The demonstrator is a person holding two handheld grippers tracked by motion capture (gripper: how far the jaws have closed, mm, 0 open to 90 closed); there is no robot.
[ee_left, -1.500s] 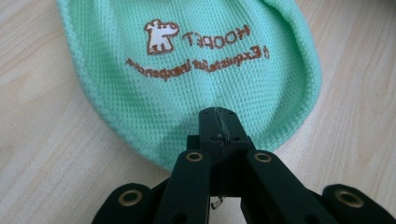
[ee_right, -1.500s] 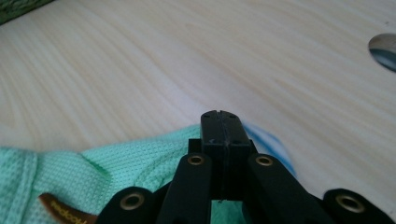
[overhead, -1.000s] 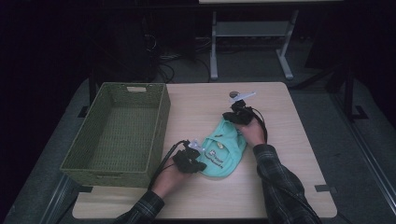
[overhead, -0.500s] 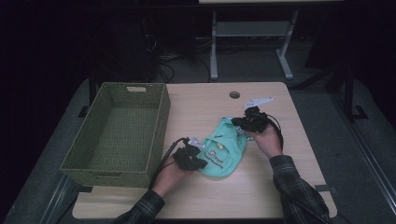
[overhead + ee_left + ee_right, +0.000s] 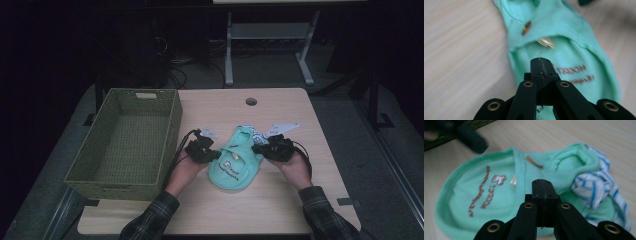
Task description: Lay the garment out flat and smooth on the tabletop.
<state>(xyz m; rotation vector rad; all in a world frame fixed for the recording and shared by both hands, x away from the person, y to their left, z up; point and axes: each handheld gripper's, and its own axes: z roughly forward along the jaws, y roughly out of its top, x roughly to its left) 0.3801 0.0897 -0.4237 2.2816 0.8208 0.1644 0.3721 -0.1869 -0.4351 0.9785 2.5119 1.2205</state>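
A small mint-green garment (image 5: 234, 165) with brown lettering and a blue-and-white striped lining lies flat on the wooden table (image 5: 280, 200). My left gripper (image 5: 211, 155) sits at the garment's left edge. In the left gripper view its jaws (image 5: 541, 61) are pressed together above the green cloth (image 5: 574, 47), with nothing between them. My right gripper (image 5: 259, 148) is at the garment's upper right edge, beside the striped part (image 5: 596, 187). Its jaws (image 5: 542, 182) are likewise shut and hold nothing. Both pairs of jaws have just been closing.
An olive-green woven basket (image 5: 172, 130) stands at the left of the table, close to my left hand, with nothing in it. A round cable hole (image 5: 251, 101) lies near the table's far edge. Bare tabletop stretches in front of and to the right of the garment.
My right gripper has moved from the garment's far end toward the near right. My left gripper has shifted a little farther away and up. The garment stays on the table.
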